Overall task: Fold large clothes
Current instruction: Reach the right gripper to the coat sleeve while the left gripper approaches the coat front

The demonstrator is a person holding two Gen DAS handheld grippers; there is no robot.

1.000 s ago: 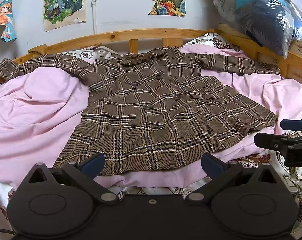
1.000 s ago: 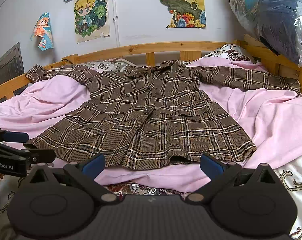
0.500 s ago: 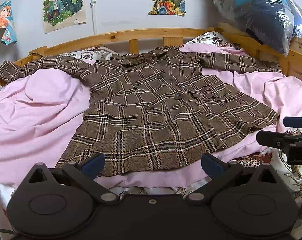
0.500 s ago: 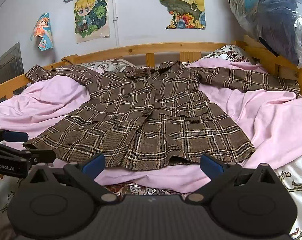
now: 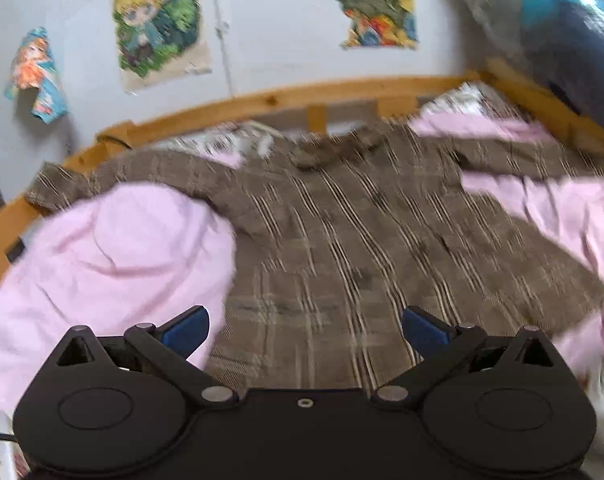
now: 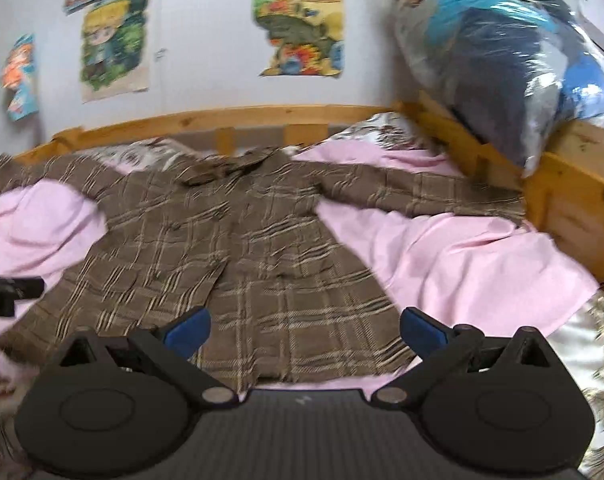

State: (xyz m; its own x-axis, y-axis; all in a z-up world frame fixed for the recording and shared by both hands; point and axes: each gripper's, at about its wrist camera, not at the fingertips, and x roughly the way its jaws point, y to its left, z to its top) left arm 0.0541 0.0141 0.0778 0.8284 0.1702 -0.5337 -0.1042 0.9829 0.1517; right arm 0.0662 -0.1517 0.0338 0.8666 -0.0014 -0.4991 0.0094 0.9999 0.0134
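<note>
In the left wrist view, which is streaked with motion blur, the left claw [image 5: 305,326] stands wide open, its two blue-tipped fingers [image 5: 186,329] spread far apart and holding nothing. Between and beyond them lies the brown plaid coat [image 5: 342,240], spread front-up on a pink sheet [image 5: 110,256] that covers the bed. The coat's hem is nearest the claw, its collar points toward the wooden bed rail [image 5: 262,100], and one sleeve reaches out to the left along that rail. The pink sheet bunches up into a soft mound just beside the coat's left edge. On the pale wall behind hang cartoon posters [image 5: 158,24], and a plastic-wrapped bundle [image 5: 558,40] sits at the upper right on the bed frame.

In the right wrist view, less blurred, the right claw [image 6: 304,327] is likewise fully open with nothing between its blue fingers [image 6: 422,330]. The plaid coat [image 6: 238,248] lies flat ahead of it, both sleeves stretched out sideways, the right sleeve running across the pink sheet [image 6: 462,256] toward the wooden side board [image 6: 574,200]. The lower hem lies just in front of the claw, apart from the fingers. At the far left edge the dark tip of the left claw [image 6: 6,286] shows, near the coat's lower left corner; its opening cannot be judged from here. The clear plastic bundle [image 6: 502,52] of dark and blue fabric rests on top of the side board.
</note>
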